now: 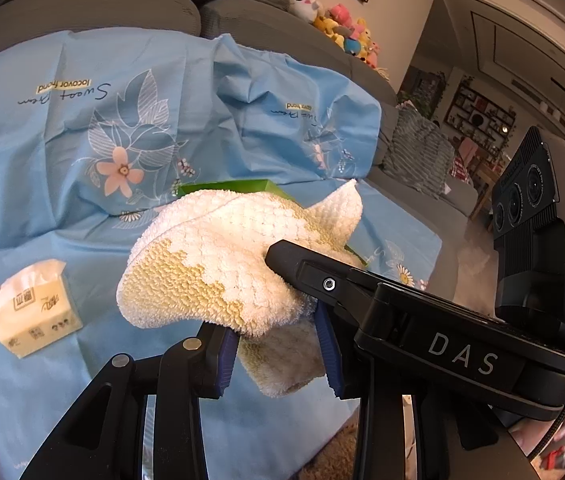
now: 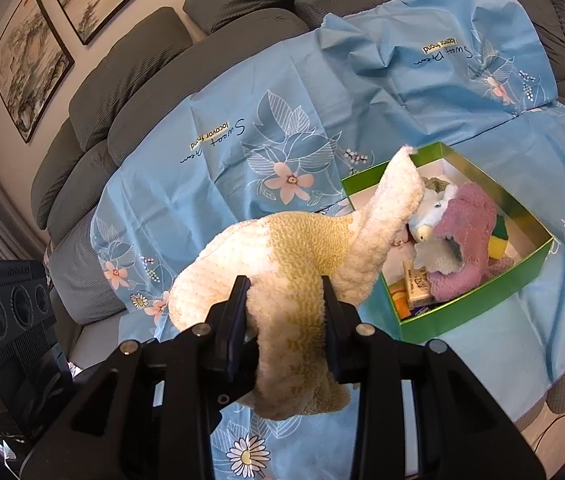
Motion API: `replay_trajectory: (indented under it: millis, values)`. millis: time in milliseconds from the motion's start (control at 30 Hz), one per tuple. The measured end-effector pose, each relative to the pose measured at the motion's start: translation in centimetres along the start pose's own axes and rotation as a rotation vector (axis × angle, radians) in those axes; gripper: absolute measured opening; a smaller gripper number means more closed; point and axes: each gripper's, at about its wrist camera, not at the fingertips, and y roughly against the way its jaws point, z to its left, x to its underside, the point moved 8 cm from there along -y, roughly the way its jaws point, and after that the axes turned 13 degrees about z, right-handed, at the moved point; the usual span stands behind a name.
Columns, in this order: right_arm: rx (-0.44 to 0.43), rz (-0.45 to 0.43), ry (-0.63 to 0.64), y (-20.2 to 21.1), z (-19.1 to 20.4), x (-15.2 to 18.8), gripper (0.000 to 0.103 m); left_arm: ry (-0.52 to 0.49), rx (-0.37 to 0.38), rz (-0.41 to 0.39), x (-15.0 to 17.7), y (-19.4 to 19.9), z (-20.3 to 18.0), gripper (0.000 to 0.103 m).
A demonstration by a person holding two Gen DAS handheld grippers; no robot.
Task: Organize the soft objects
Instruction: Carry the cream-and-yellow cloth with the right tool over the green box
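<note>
A cream and yellow terry towel [image 1: 218,260] hangs bunched over the blue sheet, held at two places. My left gripper [image 1: 278,356] is shut on its lower fold, blue pads [image 1: 226,356] pressing from both sides. My right gripper [image 2: 284,312] is shut on another bunch of the same towel [image 2: 290,264], and its black housing [image 1: 442,340] crosses the left wrist view from the right. One towel corner rises over the rim of the green box [image 2: 442,314]. The box holds a pink knitted piece [image 2: 466,240], a small blue plush [image 2: 430,216] and other small items.
A wrapped tissue pack [image 1: 34,308] lies on the blue flowered sheet [image 1: 82,120] at the left. The sheet covers a grey sofa [image 2: 130,88]. Plush toys [image 1: 338,20] sit along the sofa back. Framed pictures [image 2: 30,64] hang on the wall.
</note>
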Motion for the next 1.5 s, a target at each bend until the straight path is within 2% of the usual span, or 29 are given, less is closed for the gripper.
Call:
replay_trajectory:
  millis: [567, 900, 1000, 1167, 1333, 1500]
  values:
    - [0.023, -0.033, -0.036, -1.0, -3.7, -5.3, 0.034, -0.054, 0.040, 0.009, -5.5, -3.8, -0.3, 0.037]
    - [0.045, -0.026, -0.047, -2.7, -5.8, -9.1, 0.034, -0.041, 0.077, 0.020, -9.0, -6.7, 0.6, 0.037]
    - [0.066, -0.025, -0.033, -3.6, -6.4, -10.2, 0.034, -0.017, 0.101, 0.021, -9.9, -8.1, 1.4, 0.037]
    - [0.060, 0.001, -0.056, -5.8, -8.5, -12.0, 0.034, 0.001, 0.100, 0.038, -11.6, -10.9, 2.3, 0.037]
    - [0.089, 0.011, -0.080, -7.3, -10.7, -13.8, 0.034, 0.026, 0.145, 0.052, -13.3, -13.9, 3.0, 0.037]
    - [0.118, 0.024, -0.117, -9.0, -13.2, -14.6, 0.034, 0.043, 0.170, 0.093, -13.4, -16.6, 3.4, 0.037]
